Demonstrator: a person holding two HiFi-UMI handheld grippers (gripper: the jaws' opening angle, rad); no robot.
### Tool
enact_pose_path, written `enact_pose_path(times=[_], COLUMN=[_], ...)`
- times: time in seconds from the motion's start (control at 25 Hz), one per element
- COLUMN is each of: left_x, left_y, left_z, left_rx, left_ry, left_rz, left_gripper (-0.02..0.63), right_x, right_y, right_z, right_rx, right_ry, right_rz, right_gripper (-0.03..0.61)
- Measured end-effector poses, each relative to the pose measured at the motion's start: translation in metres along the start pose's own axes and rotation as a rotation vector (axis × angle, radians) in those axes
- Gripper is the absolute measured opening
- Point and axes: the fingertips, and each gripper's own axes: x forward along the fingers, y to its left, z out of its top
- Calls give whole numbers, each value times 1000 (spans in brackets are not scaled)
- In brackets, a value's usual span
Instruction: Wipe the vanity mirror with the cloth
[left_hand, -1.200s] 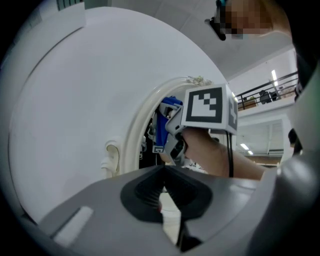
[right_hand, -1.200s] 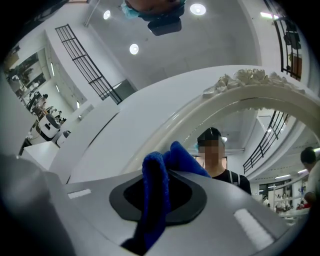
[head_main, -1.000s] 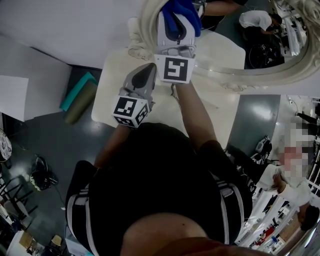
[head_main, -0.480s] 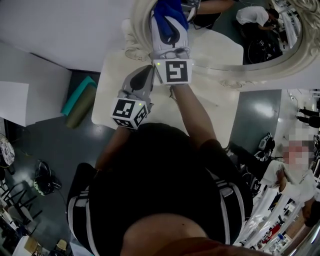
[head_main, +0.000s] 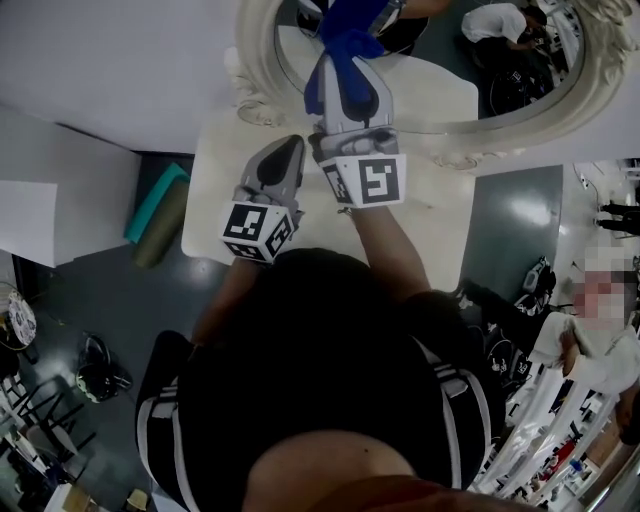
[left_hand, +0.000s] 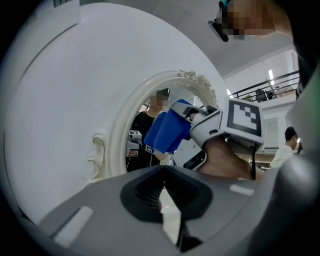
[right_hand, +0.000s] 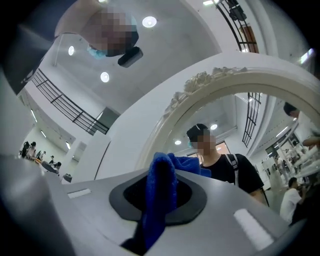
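Nearest the person, the left gripper (head_main: 283, 150) hangs above the left half of the white table (head_main: 212, 195), short of the far edge. Its jaws are together with nothing between them. It appears parked low and aside so the wiping arm has room. Beyond it, the right gripper (head_main: 346, 72) reaches over the table's far edge, its jaws clamped on the blue cloth (head_main: 345, 32). A bunched fold sticks out past the tips, so fabric rather than plastic should meet the glass. Farthest, the vanity mirror (head_main: 257, 70) stands along the far edge, and the cloth sits at the glass near the frame's left side.
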Motion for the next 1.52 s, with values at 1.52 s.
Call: enact_pose_path(times=[1.52], left_x=[59], left_y=[-45], left_z=[-7], left_rx=[71], left_ry=[36], left_rz=[-87], left_gripper=[9], right_x=[-171], right_y=[-283], right_z=[18], right_rx=[-42], right_ry=[-39], right_rz=[-655], right_gripper=[40])
